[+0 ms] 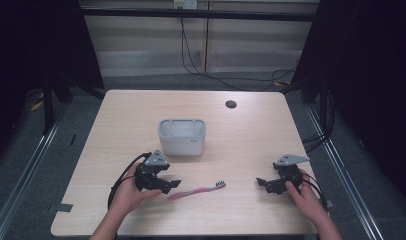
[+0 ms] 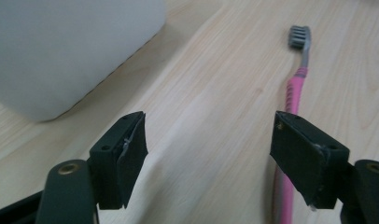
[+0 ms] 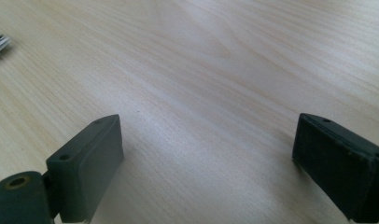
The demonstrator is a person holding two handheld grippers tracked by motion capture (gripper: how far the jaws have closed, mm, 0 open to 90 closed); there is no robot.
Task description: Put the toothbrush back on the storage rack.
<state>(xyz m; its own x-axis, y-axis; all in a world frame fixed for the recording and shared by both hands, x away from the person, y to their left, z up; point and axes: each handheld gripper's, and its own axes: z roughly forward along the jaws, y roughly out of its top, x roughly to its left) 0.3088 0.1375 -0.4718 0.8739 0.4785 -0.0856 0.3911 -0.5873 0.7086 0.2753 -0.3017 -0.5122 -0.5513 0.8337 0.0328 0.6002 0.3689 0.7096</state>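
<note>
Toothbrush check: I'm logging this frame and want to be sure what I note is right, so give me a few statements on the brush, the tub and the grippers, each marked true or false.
1. The pink toothbrush lies flat on the wooden table. True.
2. The left gripper is clamped on the brush handle. False: its jaws stand open; the handle passes by one jaw, not gripped.
3. The grey tub stands farther from the person than the brush. True.
4. The brush sits inside the tub. False: it lies on the table in front of it.
5. The right gripper holds the bristle end. False: its jaws are open over bare table.
</note>
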